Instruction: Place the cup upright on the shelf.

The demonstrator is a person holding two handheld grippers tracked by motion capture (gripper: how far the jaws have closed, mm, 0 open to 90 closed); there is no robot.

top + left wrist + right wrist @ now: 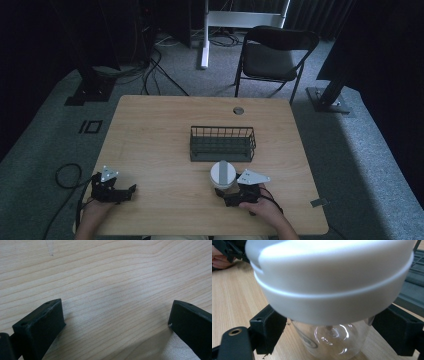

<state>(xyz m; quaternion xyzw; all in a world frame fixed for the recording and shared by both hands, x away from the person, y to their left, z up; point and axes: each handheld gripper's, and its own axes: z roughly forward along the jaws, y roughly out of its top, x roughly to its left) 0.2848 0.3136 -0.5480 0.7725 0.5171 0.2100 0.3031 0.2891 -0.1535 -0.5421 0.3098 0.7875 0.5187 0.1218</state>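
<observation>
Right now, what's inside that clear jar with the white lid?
Through the clear jar wall only glare and the wooden table show, so it looks empty. The white lid hides its upper part.

Wooden table [160, 125] — wire basket [222, 143] at centre. Clear jar [223, 178] with white lid [222, 173] just in front of it, right gripper [231, 192] at the jar. Left gripper [125, 192] near the front left edge — nothing between its jaws. Folding chair [272, 55] beyond.
</observation>
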